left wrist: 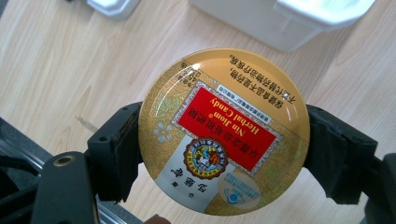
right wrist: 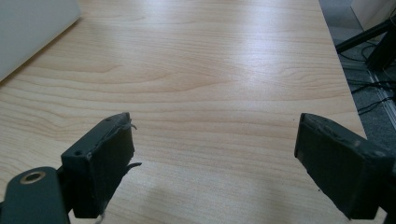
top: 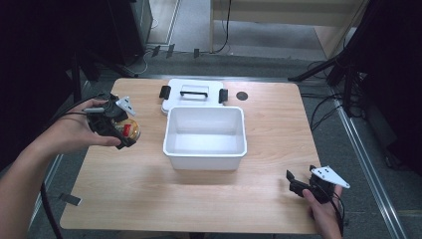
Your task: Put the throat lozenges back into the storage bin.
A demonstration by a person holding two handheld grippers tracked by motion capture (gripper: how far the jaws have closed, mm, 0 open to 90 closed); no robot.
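The left gripper [left wrist: 224,154] clamps the round candy tin [left wrist: 224,131] by its smooth rim; tilting may let it slip before reaching the white bin [top: 205,138]. The right gripper [right wrist: 215,163] stands wide, empty.

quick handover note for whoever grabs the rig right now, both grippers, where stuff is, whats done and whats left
Left gripper: shut on the round candy tin, pads on its two sides, held above the left part of the table.
Right gripper: open, nothing between its jaws, low over the table's near right corner.
White bin: mid-table, open, looks empty. Its lid with black clips lies flat just behind it.
Done: tin picked up.
Left, probably: carry the tin right to the bin, set it inside, then perhaps fit the lid.
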